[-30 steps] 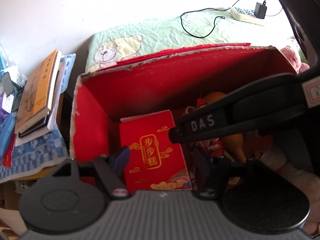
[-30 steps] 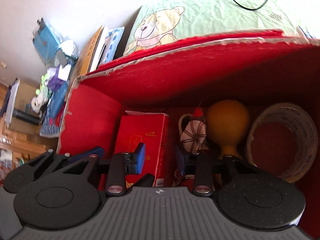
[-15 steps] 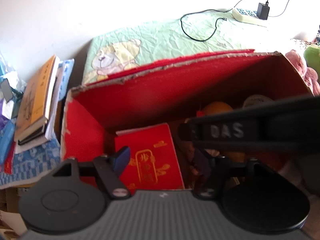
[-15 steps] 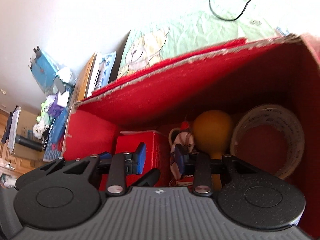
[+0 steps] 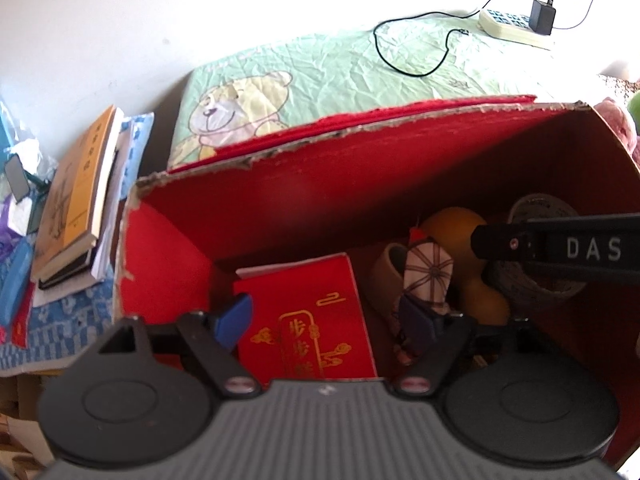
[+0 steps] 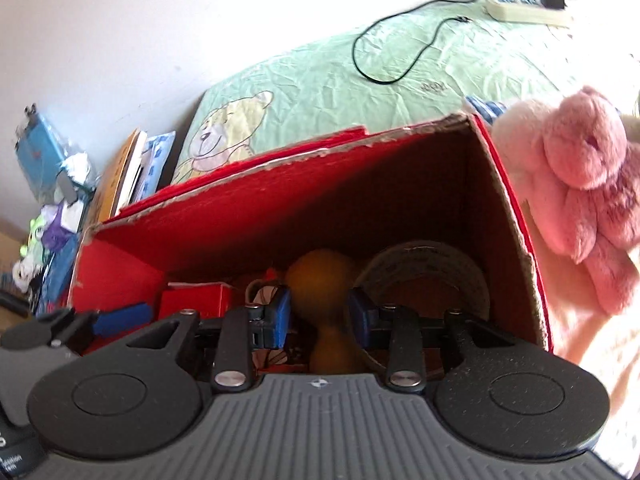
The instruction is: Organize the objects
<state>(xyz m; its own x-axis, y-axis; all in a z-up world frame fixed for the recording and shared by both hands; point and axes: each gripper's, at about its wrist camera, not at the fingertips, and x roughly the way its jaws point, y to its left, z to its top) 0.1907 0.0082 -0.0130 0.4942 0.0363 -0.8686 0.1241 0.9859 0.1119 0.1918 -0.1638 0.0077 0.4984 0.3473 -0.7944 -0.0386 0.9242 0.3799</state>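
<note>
An open red cardboard box [image 5: 168,264] holds a small red packet with gold characters [image 5: 308,312], a little doll in a striped hat [image 5: 428,272], an orange gourd [image 5: 452,228] and a tape roll [image 5: 540,208]. My left gripper [image 5: 324,316] hangs over the packet. Its jaws are opening, and the blue pads [image 5: 234,316] stand clear of the packet's sides. My right gripper [image 6: 320,314] stands open over the box [image 6: 516,216]. The blurred gourd [image 6: 320,280] lies deeper between its pads [image 6: 280,312], beside the tape roll [image 6: 424,268]. Its black finger [image 5: 560,248] crosses the left wrist view.
The box rests on a green quilt with a bear print [image 5: 320,76]. A pink plush toy [image 6: 580,200] lies just right of the box. A stack of books [image 5: 76,200] and clutter sit to the left. A power strip with a cable [image 5: 516,28] lies at the back.
My right gripper swung right, from over the packet and doll to over the gourd, and the plush toy came into view. The left jaws widened. The right finger slid rightward in the left view.
</note>
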